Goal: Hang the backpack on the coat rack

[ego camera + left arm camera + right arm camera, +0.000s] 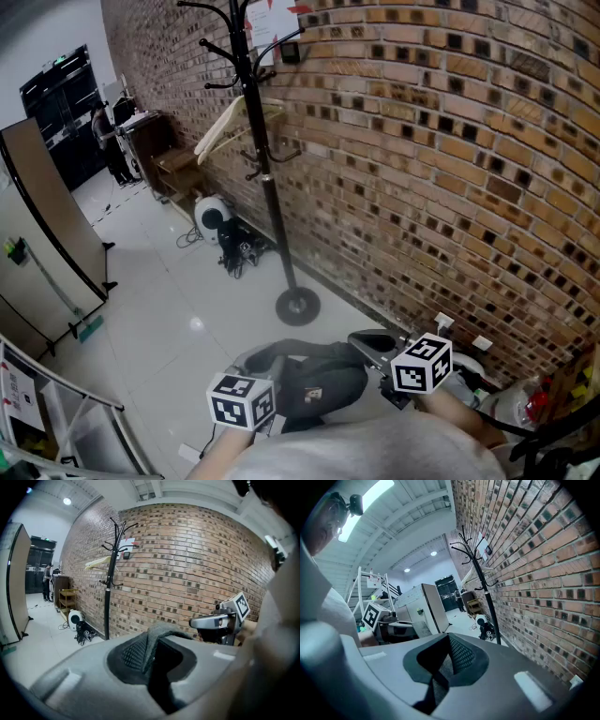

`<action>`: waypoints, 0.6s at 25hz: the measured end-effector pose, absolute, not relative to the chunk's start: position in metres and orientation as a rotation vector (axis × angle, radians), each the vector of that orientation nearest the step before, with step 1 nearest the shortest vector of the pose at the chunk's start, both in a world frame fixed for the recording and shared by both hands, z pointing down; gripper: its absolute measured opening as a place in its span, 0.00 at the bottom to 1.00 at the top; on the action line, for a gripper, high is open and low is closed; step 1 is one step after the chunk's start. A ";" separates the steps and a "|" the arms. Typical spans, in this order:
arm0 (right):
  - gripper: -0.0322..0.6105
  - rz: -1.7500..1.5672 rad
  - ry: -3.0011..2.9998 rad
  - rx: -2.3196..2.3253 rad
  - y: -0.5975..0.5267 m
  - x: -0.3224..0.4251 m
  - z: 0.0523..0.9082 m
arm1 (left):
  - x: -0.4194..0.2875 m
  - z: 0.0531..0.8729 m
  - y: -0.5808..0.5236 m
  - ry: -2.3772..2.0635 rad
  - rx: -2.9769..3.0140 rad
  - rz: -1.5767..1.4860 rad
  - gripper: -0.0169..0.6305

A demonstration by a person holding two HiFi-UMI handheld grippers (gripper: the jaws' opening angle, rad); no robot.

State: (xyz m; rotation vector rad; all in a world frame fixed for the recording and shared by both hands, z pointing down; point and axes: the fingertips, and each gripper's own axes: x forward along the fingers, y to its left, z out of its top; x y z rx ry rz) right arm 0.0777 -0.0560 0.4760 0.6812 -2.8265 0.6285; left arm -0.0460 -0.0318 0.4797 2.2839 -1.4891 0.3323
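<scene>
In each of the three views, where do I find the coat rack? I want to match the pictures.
Head view: coat rack stands upper centre-left, its round base near the picture's middle.
Left gripper view: coat rack stands left of centre.
Right gripper view: coat rack stands right of centre.
Shared landmark: the brick wall is right behind the rack in all three.

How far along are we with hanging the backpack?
Done: the backpack looks lifted, with the left tongs and right tongs each shut on its fabric. In hand: it hangs between them, close to the person and apart from the coat rack. Left: carry it over to the rack and hang it on a hook.
</scene>
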 end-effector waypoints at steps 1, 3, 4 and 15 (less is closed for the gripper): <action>0.05 0.632 -2.827 0.687 -0.067 0.072 0.476 | -0.053 0.481 -0.043 -1.486 2.284 0.333 0.08; 0.05 0.638 -2.825 0.699 -0.090 0.059 0.477 | -0.066 0.482 -0.066 -1.478 2.287 0.334 0.08; 0.05 0.643 -2.821 0.704 -0.101 0.052 0.478 | -0.072 0.483 -0.078 -1.473 2.289 0.336 0.08; 0.05 0.711 -2.771 0.828 -0.253 -0.030 0.480 | -0.152 0.474 -0.231 -1.374 2.377 0.377 0.08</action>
